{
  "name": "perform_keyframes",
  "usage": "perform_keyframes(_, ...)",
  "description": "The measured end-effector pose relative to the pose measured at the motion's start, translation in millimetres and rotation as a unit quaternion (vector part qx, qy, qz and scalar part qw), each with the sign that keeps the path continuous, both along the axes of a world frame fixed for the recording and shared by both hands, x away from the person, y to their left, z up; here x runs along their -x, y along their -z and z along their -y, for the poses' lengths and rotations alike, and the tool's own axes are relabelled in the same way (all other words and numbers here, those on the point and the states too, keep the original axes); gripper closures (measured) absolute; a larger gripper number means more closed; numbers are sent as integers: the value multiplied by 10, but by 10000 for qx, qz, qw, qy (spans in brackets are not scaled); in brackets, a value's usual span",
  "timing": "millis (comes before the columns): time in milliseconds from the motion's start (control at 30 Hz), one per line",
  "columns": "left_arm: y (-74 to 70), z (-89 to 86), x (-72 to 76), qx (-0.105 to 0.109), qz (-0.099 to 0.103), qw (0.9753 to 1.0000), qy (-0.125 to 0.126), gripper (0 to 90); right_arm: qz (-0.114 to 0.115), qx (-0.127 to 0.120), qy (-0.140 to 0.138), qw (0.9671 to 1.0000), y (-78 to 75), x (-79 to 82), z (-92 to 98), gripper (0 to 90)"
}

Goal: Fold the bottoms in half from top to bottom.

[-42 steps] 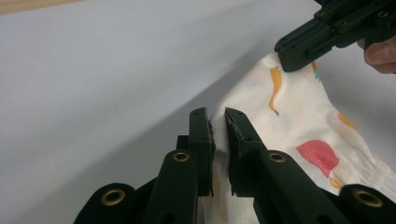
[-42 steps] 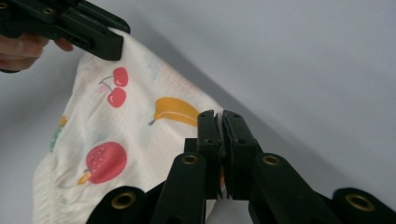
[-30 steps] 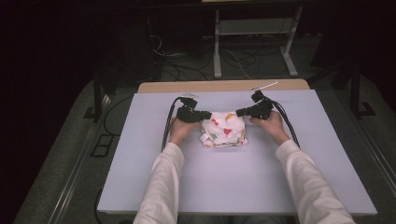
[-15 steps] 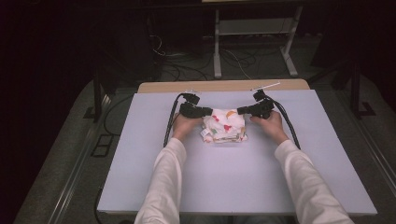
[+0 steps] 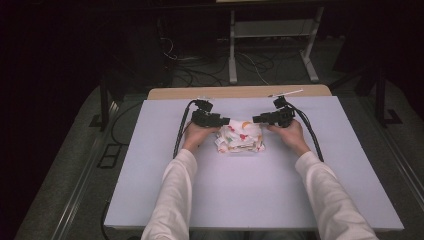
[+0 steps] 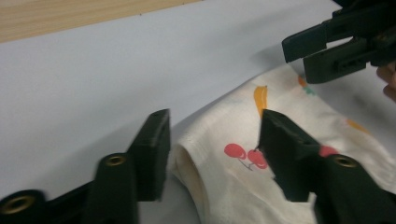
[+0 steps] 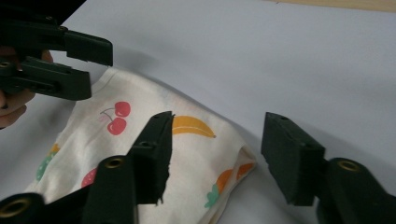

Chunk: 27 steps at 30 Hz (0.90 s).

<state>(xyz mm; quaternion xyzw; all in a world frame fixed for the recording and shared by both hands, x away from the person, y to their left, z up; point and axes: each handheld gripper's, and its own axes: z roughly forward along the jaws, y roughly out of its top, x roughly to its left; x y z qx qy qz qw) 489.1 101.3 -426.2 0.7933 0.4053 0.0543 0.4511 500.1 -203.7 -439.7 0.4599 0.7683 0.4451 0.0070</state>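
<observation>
The folded fruit-print cloth (image 5: 240, 137) lay mid-surface (image 5: 250, 200), as before. Both grippers had drawn slightly outward: the left gripper (image 5: 226, 120) and right gripper (image 5: 256, 119) hovered at its far corners, fingers released, grasping nothing.

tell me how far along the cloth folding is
The fruit-print cloth already lies folded into a small bundle on the table. Right now the left gripper and right gripper sit open at its two far corners, gripping nothing. Probably left: one more fold or a final tidy.
</observation>
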Motion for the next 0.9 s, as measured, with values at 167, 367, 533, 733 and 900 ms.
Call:
perform_keyframes(167,-57,-22,45,-26,-42,10000,-57,168,78,86,-35,9999,-35,71,17,148)
perform_keyframes(367,-79,-38,141,-55,-33,9997,-215,0,150,221,-174,9995,-87,196,61,0)
perform_keyframes(533,-115,-47,251,-90,151,9996,-237,0,297,306,-155,9990,-148,336,114,0)
perform_keyframes(733,-160,-10,352,-200,227,9995,-70,0,414,215,-93,9989,-210,444,223,0)
perform_keyframes(900,-184,1,447,-135,330,9994,-10,0,500,163,-39,9986,-236,515,296,0)
